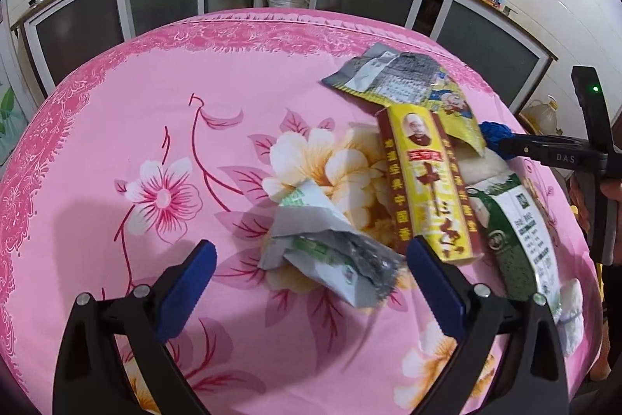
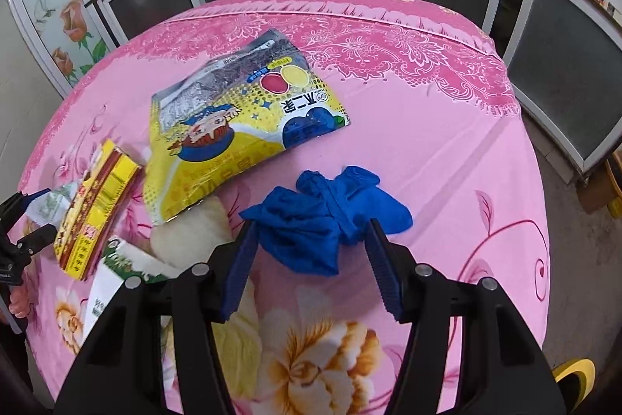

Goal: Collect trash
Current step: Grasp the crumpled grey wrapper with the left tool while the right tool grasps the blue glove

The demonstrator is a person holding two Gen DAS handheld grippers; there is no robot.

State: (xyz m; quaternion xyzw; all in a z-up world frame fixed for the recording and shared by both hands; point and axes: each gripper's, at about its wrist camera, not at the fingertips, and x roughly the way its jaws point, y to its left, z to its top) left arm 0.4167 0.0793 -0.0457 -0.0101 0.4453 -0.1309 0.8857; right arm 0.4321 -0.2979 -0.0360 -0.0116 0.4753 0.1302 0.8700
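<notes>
Both tilt steeply down over the pink floral worktop [image 1: 194, 72]. The left hand-held gripper [image 1: 311, 275], jaws spread, straddles a crumpled silver-and-green wrapper [image 1: 330, 255] at lower centre without pinching it. The right hand-held gripper [image 2: 311, 259] (also agape) brackets a blue glove [image 2: 322, 216] mid-frame, not clamped.

Bright, even indoor light; soft shadows; strong fisheye edge distortion.
</notes>
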